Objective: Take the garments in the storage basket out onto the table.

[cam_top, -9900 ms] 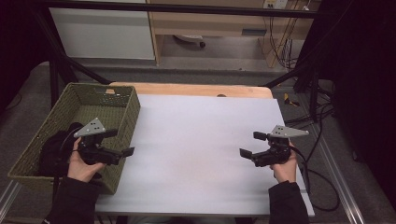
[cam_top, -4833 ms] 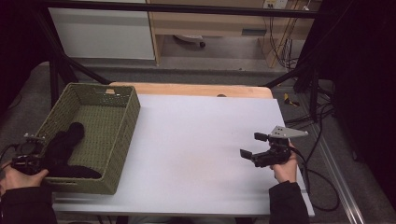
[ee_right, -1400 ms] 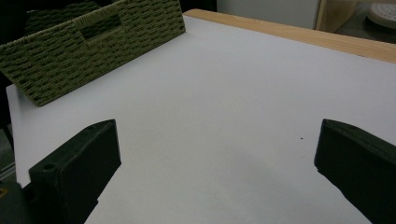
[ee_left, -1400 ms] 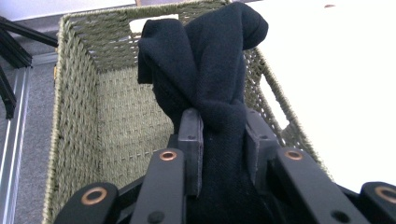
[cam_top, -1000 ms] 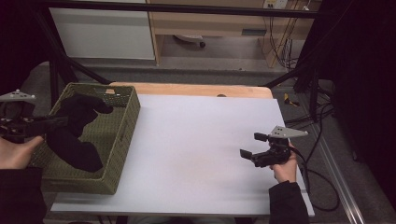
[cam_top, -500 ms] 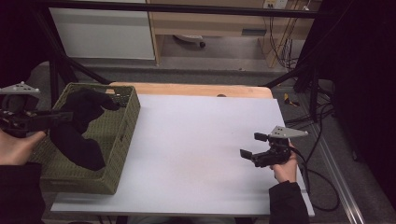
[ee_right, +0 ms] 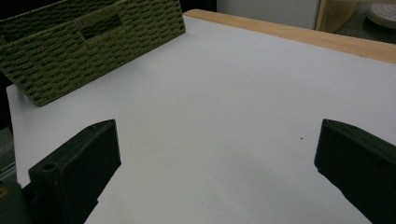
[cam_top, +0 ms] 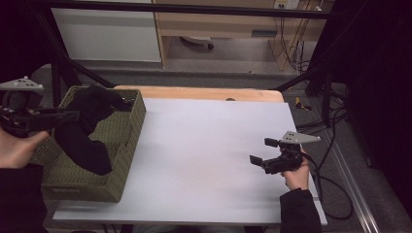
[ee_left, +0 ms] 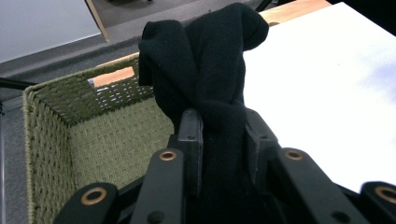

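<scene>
black cloth [cam_top: 87,126], soft, bunched, hanging limp

At twelve o'clock we see a white cabinet [cam_top: 107,31] beside a wooden shelf unit [cam_top: 218,24]; grey floor [cam_top: 204,77], cables [cam_top: 291,43] at one o'clock.

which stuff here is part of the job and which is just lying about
In the job:
- black cloth, clamped in the left gripper
- green woven basket, which the cloth hangs over
- white table

Lying about:
- right gripper, open and idle over the table
- cables on the floor
- white cabinet behind
</scene>
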The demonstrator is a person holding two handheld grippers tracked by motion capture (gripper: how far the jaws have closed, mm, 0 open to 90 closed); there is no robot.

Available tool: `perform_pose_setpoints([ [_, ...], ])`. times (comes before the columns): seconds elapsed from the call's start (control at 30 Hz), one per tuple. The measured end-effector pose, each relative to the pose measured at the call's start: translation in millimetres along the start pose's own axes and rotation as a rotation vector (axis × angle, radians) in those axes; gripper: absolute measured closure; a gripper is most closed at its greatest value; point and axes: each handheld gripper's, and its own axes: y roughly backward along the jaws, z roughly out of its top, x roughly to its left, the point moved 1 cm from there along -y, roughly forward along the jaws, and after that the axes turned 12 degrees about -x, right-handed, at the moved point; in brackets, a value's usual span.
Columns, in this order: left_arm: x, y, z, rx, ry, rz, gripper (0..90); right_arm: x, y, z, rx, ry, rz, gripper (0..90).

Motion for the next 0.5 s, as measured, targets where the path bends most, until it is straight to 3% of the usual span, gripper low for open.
perform_pose_setpoints([
  [0.5, -17.9, -6.9, 15.5, -0.014, -0.035, -0.04, 72.5, -0.1, 0.1, 0.0, 0.001, 0.001, 0.0, 1.0],
])
